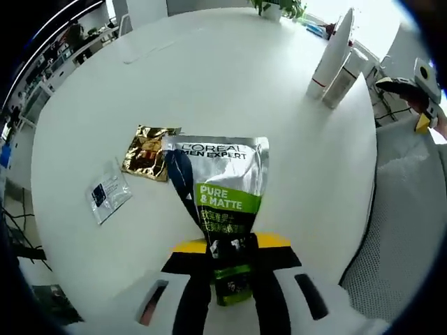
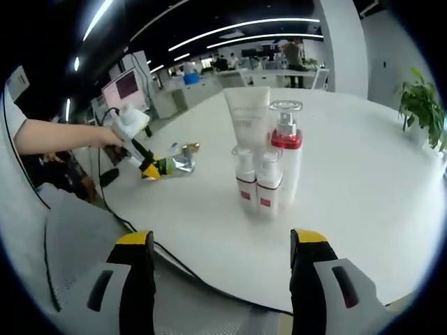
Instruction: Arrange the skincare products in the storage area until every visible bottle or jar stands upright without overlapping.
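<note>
Left gripper [image 1: 232, 269]: clamped on silver tube [image 1: 220, 188]. Gold sachet [image 1: 147, 151], clear sachet [image 1: 108, 190] lying left. Right gripper [image 2: 222, 269]: jaws apart; upright bottles [image 2: 265, 164] beyond on white table [image 2: 363, 181].

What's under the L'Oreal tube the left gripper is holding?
The tube overlaps a gold sachet's right edge, and white table shows around it. Whatever is directly beneath the tube is covered.

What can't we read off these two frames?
- L'Oreal tube, left gripper view: cap end sits between the left claw fingers, so its cap is hidden.
- Clear sachet and gold sachet, left gripper view: print too small to read.
- White tube, right gripper view: base hidden behind two small bottles.
- Right claw: open, holding nothing.
</note>
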The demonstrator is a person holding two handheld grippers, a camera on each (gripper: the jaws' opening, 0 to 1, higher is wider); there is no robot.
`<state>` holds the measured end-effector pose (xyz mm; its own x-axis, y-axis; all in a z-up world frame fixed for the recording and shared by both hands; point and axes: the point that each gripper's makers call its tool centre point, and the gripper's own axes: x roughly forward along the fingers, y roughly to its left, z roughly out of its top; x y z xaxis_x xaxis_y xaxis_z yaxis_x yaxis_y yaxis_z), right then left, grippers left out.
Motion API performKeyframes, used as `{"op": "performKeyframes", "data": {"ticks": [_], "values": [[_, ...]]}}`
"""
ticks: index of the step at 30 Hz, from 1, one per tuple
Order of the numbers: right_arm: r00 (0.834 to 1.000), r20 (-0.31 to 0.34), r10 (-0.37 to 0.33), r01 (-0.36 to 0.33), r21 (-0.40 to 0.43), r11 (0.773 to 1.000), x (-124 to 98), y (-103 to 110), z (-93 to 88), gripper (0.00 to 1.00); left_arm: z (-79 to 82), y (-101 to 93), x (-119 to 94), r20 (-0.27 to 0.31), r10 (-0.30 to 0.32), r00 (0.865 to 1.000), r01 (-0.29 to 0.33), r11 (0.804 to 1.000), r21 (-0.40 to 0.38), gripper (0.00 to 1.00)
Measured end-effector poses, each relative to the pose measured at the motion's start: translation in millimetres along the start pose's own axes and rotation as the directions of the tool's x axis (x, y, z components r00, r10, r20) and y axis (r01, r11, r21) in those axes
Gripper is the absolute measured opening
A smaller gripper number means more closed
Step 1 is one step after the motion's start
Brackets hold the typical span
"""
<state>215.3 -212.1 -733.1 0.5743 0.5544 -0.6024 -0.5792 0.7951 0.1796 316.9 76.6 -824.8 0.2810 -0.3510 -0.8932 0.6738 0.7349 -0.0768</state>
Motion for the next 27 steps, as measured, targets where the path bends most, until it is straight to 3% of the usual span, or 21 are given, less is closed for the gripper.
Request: {"op": "performKeyframes", "data": {"ticks": [1, 4, 8, 10, 12, 13, 15, 16, 17, 20, 24, 27], "values": [[1.000, -0.004, 0.006, -0.006, 0.006, 1.000, 0, 1, -0.3, 0.80, 8.4, -1.4, -6, 0.040, 0.007, 0.999, -0.004, 0.998, -0.069, 0.10], [0.998, -0.020, 0.062, -0.061, 0.029, 0.998, 2, 11, -1.5, 0.80, 6.2, -2.1, -11, 0.046, 0.013, 0.999, -0.010, 0.998, -0.062, 0.07], [0.995, -0.040, 0.090, -0.089, 0.027, 0.996, 4, 12, -4.7, 0.78, 2.7, -11.5, -12, 0.079, -0.001, 0.997, 0.011, 0.992, -0.126, 0.04], [0.994, -0.041, 0.101, -0.100, 0.027, 0.995, 5, 13, -4.8, 0.76, 3.3, -16.0, -16, 0.121, 0.002, 0.993, 0.020, 0.983, -0.183, 0.04], [0.988, -0.001, 0.152, -0.151, 0.102, 0.983, 6, 26, 1.6, 0.74, 8.5, -28.8, -19, 0.187, -0.036, 0.982, 0.087, 0.958, -0.274, 0.03], [0.982, 0.039, 0.186, -0.190, 0.152, 0.970, 5, 36, 8.5, 0.74, 14.3, -37.8, -24, 0.230, -0.050, 0.972, 0.121, 0.943, -0.309, 0.03], [0.970, 0.093, 0.223, -0.239, 0.219, 0.946, 6, 49, 17.8, 0.72, 27.1, -61.4, -39, 0.346, -0.094, 0.933, 0.228, 0.901, -0.370, 0.03], [0.965, 0.109, 0.237, -0.257, 0.238, 0.937, 6, 54, 20.7, 0.71, 29.8, -65.4, -42, 0.375, -0.099, 0.922, 0.252, 0.887, -0.387, 0.03], [0.958, 0.134, 0.254, -0.282, 0.260, 0.924, 8, 60, 25.5, 0.70, 33.5, -72.1, -48, 0.413, -0.103, 0.905, 0.289, 0.861, -0.419, 0.03], [0.936, 0.182, 0.301, -0.345, 0.305, 0.888, 12, 74, 36.3, 0.64, 47.0, -91.1, -63, 0.509, -0.141, 0.849, 0.385, 0.825, -0.413, 0.03], [0.900, 0.260, 0.351, -0.429, 0.377, 0.821, 16, 88, 52.8, 0.55, 62.0, -117.8, -84, 0.586, -0.183, 0.789, 0.466, 0.800, -0.378, 0.03], [0.884, 0.316, 0.344, -0.456, 0.428, 0.780, 19, 88, 63.1, 0.52, 72.5, -135.0, -98, 0.628, -0.196, 0.753, 0.502, 0.788, -0.357, 0.03]]}}
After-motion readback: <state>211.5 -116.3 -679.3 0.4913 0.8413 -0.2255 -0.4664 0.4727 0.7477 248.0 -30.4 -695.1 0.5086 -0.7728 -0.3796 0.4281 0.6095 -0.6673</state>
